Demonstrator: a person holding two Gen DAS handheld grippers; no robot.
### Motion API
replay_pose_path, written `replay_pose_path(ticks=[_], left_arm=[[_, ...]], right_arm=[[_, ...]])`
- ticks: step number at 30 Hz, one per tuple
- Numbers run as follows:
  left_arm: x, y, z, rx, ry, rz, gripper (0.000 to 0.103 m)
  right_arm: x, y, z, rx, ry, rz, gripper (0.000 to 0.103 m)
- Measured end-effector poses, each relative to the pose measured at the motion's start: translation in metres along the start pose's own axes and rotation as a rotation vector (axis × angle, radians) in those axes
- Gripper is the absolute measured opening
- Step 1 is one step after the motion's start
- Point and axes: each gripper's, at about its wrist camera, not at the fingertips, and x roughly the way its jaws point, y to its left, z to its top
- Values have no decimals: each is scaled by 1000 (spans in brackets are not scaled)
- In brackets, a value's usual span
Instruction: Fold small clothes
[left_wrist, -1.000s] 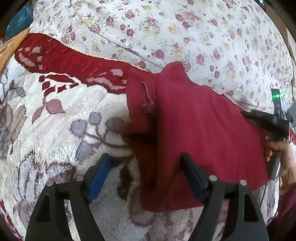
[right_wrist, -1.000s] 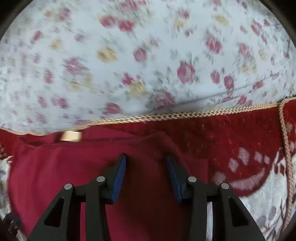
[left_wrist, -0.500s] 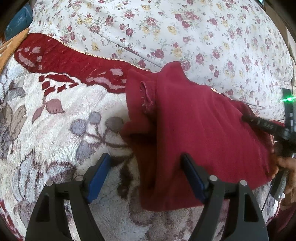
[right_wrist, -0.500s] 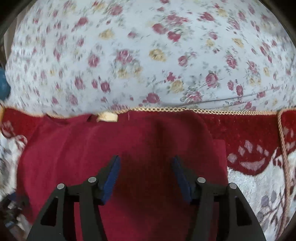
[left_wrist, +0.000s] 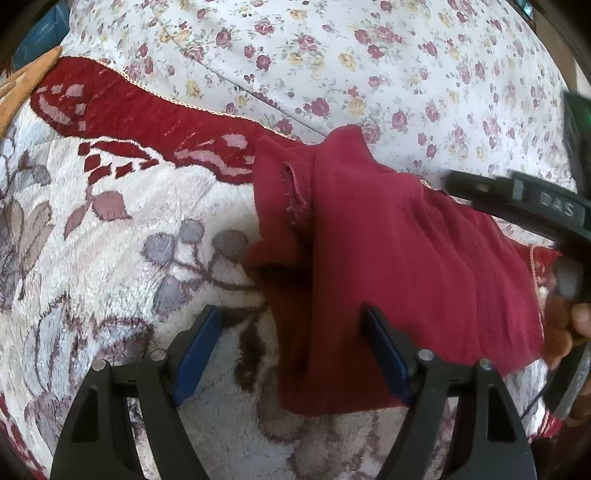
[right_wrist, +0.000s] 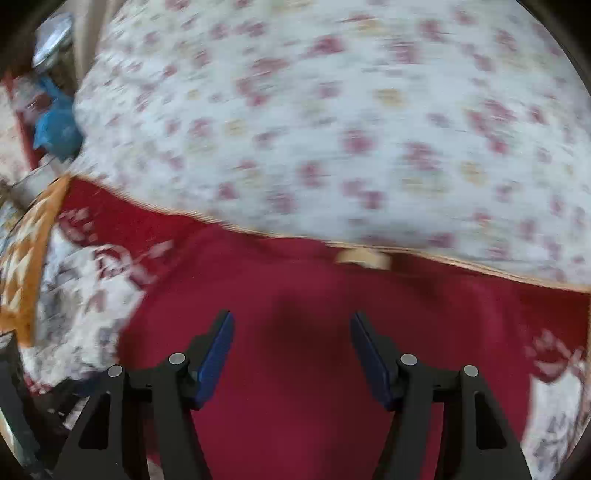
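Left wrist: dark red garment (left_wrist: 406, 258) folded, rumpled.

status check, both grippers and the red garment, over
Left gripper open, low over garment edge. Right gripper open, nothing between pads. Garment part-folded on blanket. Nothing in the way.

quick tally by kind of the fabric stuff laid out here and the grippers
dark red garment: 1
plush patterned blanket: 1
floral sheet: 1
grippers: 2, left gripper and right gripper
total: 5
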Motion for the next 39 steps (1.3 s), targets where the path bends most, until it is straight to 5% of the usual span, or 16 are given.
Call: replay_pose_path(ticks=[6,12,19,22,27,32,39], left_arm=[[1,1,1,-12,5,-7,78],[3,1,3,-16,4,-8,78],[4,1,4,-15,5,-10,79],[4,0,4,-12,5,-7,79],[-1,6,3,-43,11,-43,79],[-11,32,-1,-180,9,-165,79],[-7,23,-1,-144,4,-135,82]], right_arm=[[45,57,9,-105,64,40,69],[91,76,24,-119,97,7,57],[112,88,27,-155,116,-45,59],[102,75,30,-78,137,28,64],[78,57,33,37,145,170,86],[76,73,34,1,184,182,91],[97,113,27,-132,220,98,96]])
